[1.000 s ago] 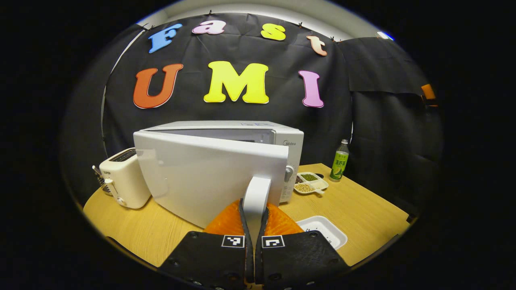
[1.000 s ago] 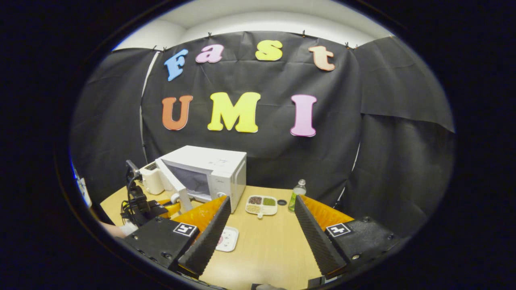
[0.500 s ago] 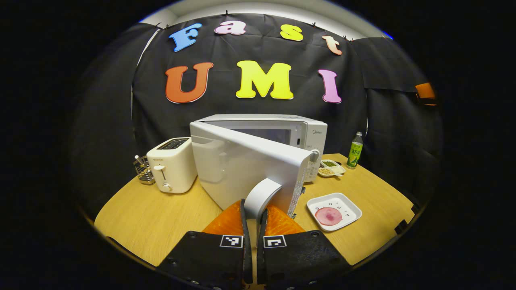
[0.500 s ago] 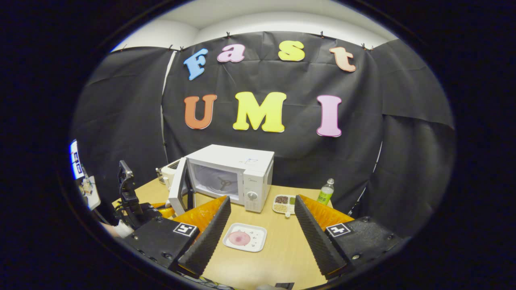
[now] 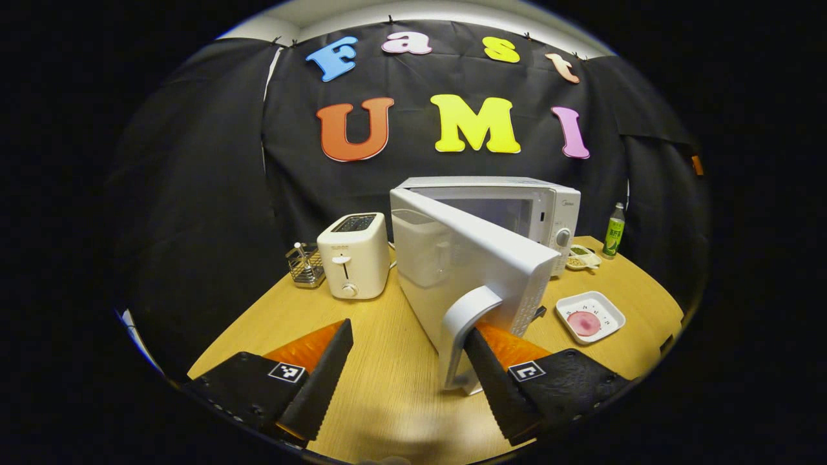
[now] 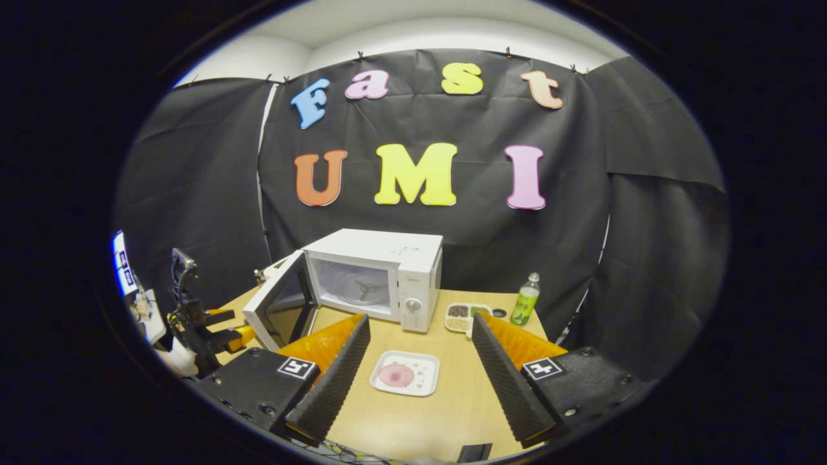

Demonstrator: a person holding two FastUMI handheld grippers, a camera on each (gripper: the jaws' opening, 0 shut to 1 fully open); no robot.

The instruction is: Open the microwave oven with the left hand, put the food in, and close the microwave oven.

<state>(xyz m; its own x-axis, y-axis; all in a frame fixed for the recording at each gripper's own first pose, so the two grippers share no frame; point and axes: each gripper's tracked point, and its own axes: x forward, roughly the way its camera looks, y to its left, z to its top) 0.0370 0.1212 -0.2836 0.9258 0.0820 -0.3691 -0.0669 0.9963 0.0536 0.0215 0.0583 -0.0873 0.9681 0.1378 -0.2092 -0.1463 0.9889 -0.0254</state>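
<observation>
Table: light wood.
On it: microwave oven, toaster, wire rack, white plate, sectioned dish, green bottle.

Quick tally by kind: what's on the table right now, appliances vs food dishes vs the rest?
Appliances: 2 (microwave oven, toaster)
Food dishes: 2 (white plate with food, divided snack tray)
Bottles: 1 (green-label bottle)
Wire racks: 1 (wire basket)
Total: 6

Staged kitchen booth: microwave, toaster, wooden table, cloth wall.
</observation>
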